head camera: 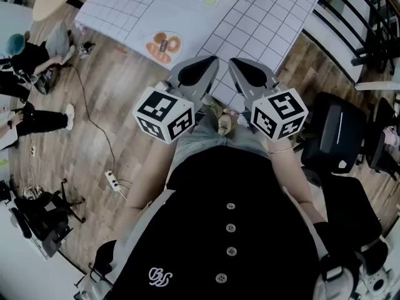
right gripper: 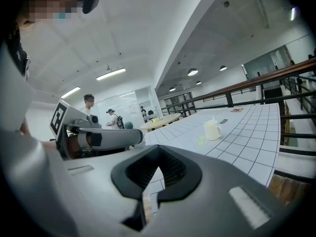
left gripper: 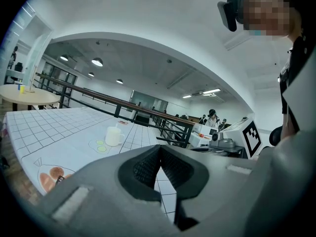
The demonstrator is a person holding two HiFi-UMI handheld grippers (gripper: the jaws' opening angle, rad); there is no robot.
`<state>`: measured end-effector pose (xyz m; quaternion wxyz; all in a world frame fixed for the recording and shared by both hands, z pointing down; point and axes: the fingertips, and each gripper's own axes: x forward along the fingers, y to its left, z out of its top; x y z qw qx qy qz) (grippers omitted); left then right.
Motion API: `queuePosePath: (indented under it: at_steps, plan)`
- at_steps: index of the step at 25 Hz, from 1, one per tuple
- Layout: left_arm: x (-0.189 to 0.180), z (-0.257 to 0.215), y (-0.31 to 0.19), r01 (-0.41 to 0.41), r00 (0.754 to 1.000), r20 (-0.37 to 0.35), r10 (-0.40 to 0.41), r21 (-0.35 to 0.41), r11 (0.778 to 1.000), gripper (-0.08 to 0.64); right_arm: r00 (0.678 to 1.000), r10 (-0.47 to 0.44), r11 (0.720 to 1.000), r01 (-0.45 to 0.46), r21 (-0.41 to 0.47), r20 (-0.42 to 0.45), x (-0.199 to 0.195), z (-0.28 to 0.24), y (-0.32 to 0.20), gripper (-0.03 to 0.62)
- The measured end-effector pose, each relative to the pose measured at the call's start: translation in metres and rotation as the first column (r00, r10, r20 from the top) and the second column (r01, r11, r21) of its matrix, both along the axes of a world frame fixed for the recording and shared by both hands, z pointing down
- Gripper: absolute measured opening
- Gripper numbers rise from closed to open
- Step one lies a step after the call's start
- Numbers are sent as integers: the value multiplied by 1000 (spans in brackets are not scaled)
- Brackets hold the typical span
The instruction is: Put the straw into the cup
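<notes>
Ahead of the left tongs and right tongs, both shut tight on nothing: a white gridded surface, an orange printed mat nearest the left tongs, and railing beyond. Far ahead of both, a pale handled cup beside two green discs. Rising from it, perhaps the straw; too small to tell.

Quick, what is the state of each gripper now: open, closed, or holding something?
Left gripper: closed, nothing between its jaws.
Right gripper: closed, nothing between its jaws.
</notes>
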<state>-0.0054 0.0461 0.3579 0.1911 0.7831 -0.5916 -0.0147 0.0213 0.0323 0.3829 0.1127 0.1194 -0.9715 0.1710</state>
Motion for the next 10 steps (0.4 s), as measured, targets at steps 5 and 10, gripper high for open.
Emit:
queuePosePath:
  at_steps: [5,10]
  plan:
    - [2,4,-3,-12,1000,-1,12,-5,1000,0,1000,-1,1000,1,1,-6,-1,2,0,-1]
    - [4,8,-2,-12,1000,-3,12,-13,1000,-2,1000,11,1000,-12,-8,-5,-2,6,0,-2]
